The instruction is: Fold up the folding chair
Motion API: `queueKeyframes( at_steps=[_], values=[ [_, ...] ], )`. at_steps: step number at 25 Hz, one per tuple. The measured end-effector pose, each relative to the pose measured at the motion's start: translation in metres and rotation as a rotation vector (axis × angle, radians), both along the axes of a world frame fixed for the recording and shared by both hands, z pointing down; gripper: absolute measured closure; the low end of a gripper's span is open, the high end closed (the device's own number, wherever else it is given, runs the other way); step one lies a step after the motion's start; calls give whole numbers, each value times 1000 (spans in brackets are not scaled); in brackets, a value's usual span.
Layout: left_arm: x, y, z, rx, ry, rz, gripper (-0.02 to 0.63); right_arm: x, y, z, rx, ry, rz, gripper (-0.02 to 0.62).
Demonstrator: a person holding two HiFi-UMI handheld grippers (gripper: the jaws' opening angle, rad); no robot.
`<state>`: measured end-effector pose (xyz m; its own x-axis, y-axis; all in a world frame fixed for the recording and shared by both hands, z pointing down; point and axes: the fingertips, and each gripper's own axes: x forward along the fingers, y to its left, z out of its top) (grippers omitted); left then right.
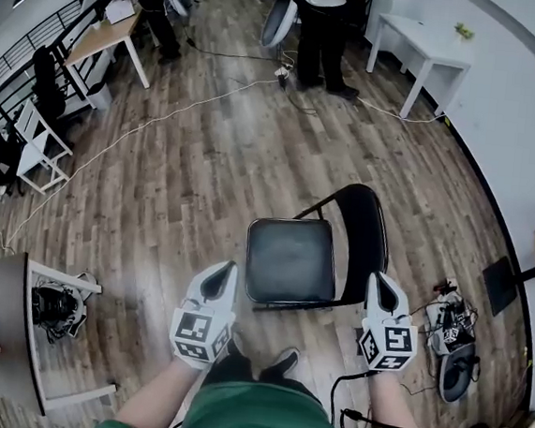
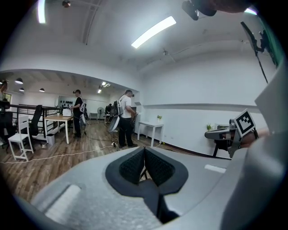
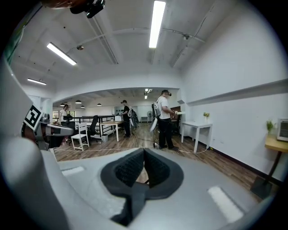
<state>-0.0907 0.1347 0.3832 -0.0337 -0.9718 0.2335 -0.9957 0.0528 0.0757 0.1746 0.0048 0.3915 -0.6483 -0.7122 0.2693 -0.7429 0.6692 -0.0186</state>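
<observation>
- Black folding chair with padded seat and thin metal frame (image 1: 293,261) stood fully open on the brown plank floor (image 1: 196,173), right ahead of my feet. Its backrest (image 1: 371,230) sat toward the right in the head view, and the seat was still flat.
- Left tool (image 1: 223,272): jaws closed together and empty. In the left gripper view the dark ribbed pads (image 2: 132,166) met with only the room beyond them.
- Right tool (image 1: 380,281): the same, pads (image 3: 157,170) closed on nothing.
- Placement: the left tool was just beside the seat's near left corner, and the right tool just beside the near edge of the backrest. I could not tell whether either touched the chair.
- Step in hand, as I judged it: the approach. No fold had begun.
- Next move would call for opening one tool to take the backrest or frame and steady it, while the other lifted the seat's front edge toward the back.
- Watch point: loose cables (image 1: 445,324) lay on the floor near the chair's right side, so the legs could snag them if the chair slid.
</observation>
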Motion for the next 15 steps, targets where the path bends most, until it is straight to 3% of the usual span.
queueKeyframes(
  at_steps=[7,15],
  values=[
    [-29,-36,52,-74,74,15,594,-8,-41,15,-18,70,34,592],
    [-101,-80,137,-200,167,56,594,-26,-76,33,-90,144,156,592]
  ],
)
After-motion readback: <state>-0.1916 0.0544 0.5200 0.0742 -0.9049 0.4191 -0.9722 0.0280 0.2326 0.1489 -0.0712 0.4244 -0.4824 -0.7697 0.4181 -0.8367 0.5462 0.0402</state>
